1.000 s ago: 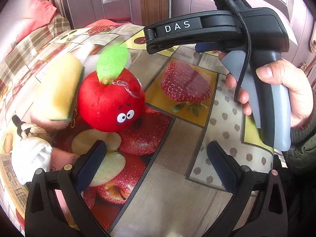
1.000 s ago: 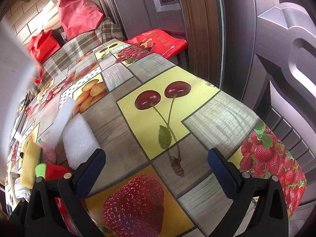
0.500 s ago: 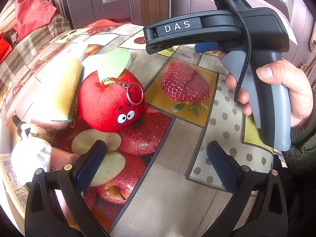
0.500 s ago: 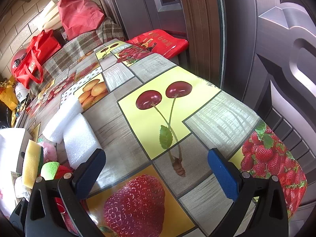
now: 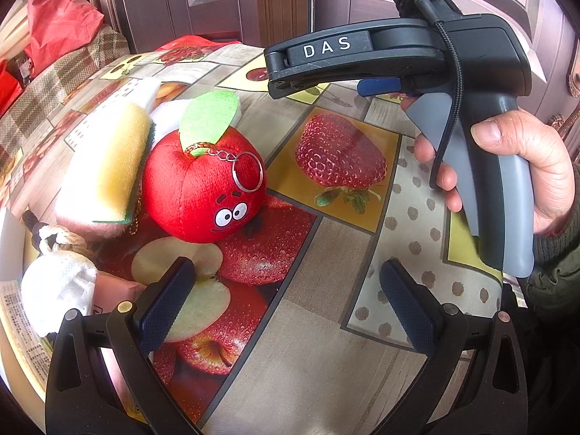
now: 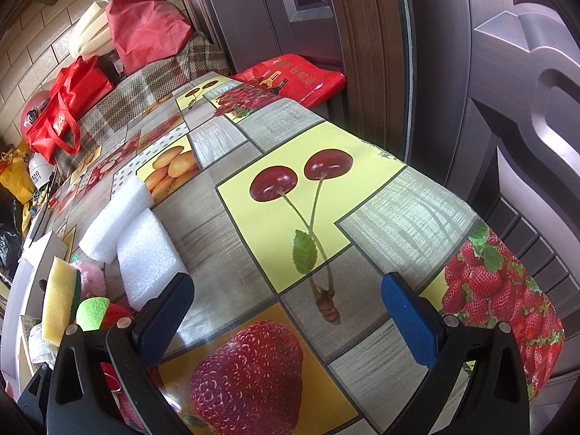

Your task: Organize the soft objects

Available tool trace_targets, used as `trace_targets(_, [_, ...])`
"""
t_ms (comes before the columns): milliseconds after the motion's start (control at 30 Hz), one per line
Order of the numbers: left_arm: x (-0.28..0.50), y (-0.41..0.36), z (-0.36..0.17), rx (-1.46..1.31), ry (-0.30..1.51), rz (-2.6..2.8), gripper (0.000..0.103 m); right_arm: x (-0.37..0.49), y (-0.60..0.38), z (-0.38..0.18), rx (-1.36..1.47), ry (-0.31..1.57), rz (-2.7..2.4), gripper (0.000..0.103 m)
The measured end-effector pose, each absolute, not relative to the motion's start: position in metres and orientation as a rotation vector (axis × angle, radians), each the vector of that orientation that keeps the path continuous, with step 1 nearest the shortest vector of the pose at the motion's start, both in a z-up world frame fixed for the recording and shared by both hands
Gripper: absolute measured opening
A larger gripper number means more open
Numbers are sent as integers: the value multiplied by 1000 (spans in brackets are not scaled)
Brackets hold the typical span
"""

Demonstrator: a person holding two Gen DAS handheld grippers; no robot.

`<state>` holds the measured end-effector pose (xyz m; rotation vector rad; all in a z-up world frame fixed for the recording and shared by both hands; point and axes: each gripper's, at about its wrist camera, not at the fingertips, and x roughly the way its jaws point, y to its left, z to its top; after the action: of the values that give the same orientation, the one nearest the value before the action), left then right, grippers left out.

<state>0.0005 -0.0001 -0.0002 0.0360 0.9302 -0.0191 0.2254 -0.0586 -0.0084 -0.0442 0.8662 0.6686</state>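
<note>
Both my grippers are hovering with jaws spread wide, gripping nothing.
The plush apple (image 5: 203,192) is sitting at eleven o'clock of my left gripper (image 5: 282,301), leaning against the yellow sponge (image 5: 112,159) on the tabletop (image 5: 308,373).

I am working in a home, at a table (image 6: 224,239) under a fruit-print oilcloth. Panelled brown doors (image 6: 275,18) stand close behind; red shopping bags (image 6: 145,36) sit on a plaid-covered seat (image 6: 152,90) against a brick wall (image 6: 40,43).
</note>
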Motion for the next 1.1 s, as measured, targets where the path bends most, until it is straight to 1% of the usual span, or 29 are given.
trace_targets(1100, [1,0,0,36,931,-19,102,226,-61,-9,-40,866,672,103])
